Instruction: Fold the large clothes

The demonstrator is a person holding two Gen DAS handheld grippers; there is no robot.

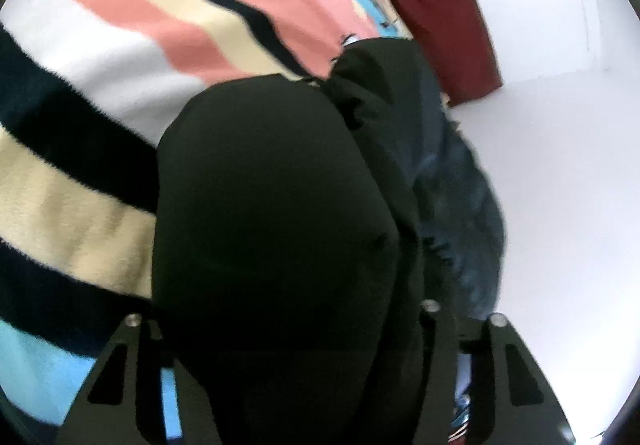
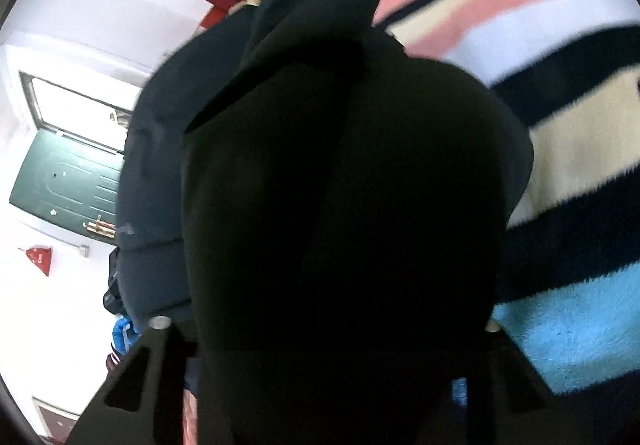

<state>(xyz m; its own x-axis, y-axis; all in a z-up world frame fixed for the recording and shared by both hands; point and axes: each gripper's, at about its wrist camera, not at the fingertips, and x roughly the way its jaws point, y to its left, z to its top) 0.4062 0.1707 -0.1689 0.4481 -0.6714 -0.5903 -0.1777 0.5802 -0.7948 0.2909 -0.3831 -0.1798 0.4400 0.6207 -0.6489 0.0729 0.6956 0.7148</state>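
A large black garment [image 1: 272, 213] fills the middle of the left wrist view and drapes over my left gripper [image 1: 280, 325], hiding its fingertips; the jaws look shut on the cloth. The same black garment [image 2: 340, 205] covers my right gripper [image 2: 328, 325] in the right wrist view, and it is held there too. A dark blue part of the garment [image 1: 452, 181] hangs beside the black fold, and shows in the right wrist view [image 2: 156, 165].
A striped fleece blanket [image 1: 80, 93] in pink, cream, white, navy and light blue lies under the garment, also at the right [image 2: 568, 149]. A dark red cloth [image 1: 436, 5] lies beyond. A green door [image 2: 68, 185] and white walls are at the left.
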